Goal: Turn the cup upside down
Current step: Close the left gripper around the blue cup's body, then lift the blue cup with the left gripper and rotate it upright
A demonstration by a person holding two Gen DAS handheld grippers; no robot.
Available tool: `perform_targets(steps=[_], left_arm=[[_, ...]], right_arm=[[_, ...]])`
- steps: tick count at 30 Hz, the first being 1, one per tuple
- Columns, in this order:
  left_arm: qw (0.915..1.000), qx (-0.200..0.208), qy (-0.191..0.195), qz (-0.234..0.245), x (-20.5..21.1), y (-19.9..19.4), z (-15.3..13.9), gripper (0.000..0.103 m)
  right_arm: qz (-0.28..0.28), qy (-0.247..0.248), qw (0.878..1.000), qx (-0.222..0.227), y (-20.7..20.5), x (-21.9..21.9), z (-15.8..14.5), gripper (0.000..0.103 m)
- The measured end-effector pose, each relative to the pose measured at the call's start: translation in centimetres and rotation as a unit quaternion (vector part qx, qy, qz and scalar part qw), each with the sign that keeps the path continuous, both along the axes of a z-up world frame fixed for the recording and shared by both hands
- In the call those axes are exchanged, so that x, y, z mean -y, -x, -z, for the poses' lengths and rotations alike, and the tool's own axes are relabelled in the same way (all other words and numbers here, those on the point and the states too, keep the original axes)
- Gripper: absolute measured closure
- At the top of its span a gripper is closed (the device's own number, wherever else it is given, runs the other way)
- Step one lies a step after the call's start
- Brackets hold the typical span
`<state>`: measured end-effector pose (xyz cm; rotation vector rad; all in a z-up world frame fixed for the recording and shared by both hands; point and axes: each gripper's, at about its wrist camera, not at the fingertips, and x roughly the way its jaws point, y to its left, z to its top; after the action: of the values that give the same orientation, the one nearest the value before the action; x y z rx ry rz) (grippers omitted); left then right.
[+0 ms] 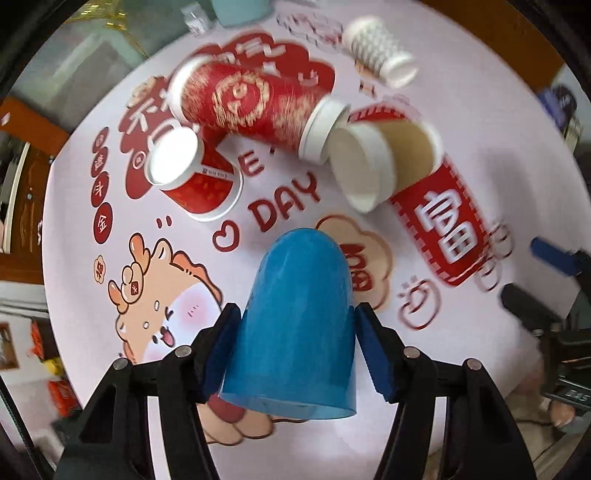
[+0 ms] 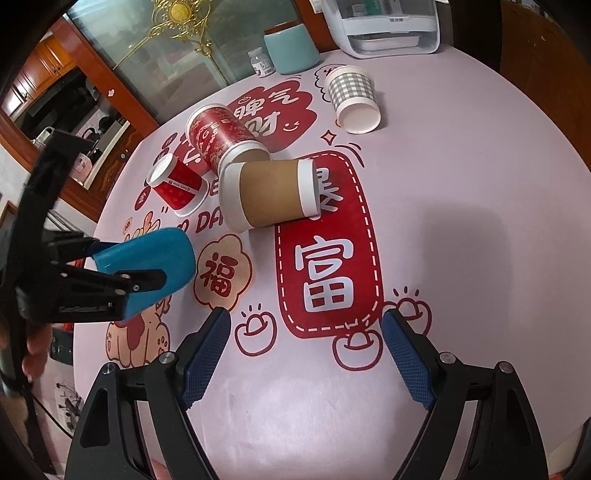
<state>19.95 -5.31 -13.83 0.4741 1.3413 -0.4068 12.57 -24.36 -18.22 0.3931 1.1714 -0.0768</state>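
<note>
My left gripper [image 1: 297, 314] is shut on a blue plastic cup [image 1: 299, 325], its two pads pressed on the cup's sides. The cup's closed base points away from the camera and its open rim is near the gripper body. In the right wrist view the same blue cup [image 2: 151, 267] is held above the table at the left, tilted. My right gripper [image 2: 306, 325] is open and empty above the printed tablecloth [image 2: 461, 206].
A brown paper cup [image 2: 271, 195] and a tall red cup [image 2: 221, 136] lie on their sides mid-table. A small red cup [image 2: 177, 184] and a checked cup [image 2: 352, 98] are also there. A teal jar [image 2: 291, 48], a small bottle [image 2: 261, 63] and a white box [image 2: 388, 26] stand at the far edge.
</note>
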Motion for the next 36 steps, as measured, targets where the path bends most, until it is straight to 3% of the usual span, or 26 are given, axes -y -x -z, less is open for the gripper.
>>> perform_targets(steps=[5,10,17,22,32,36], left_arm=[[0.9967,0.051,0.056,-0.031,-0.4,3.1,-1.7,0.041],[0.9889,0.088,0.099,-0.067,-0.1,7.0,-0.8,0.041],[0.9729,0.075,0.153,-0.156,-0.2,9.0,3.3,0.042],[0.9597,0.081,0.185,-0.196,-0.5,10.1,3.9,0.042],[0.9556,0.06,0.202,-0.206,-0.4,10.7,5.0,0.041],[0.956,0.051,0.207,-0.202,-0.3,10.8,5.2,0.035]], right_arm=[[0.007,-0.003,1.0,0.005,0.9,0.8,-0.4,0.018],[0.017,-0.002,1.0,0.014,2.0,1.7,-1.0,0.018],[0.02,0.012,1.0,0.015,3.5,2.3,-1.3,0.018],[0.019,0.022,1.0,0.009,4.8,2.4,-0.9,0.018],[0.02,0.02,1.0,-0.005,6.8,2.6,0.8,0.018],[0.018,0.017,1.0,-0.006,7.0,2.4,0.9,0.018]])
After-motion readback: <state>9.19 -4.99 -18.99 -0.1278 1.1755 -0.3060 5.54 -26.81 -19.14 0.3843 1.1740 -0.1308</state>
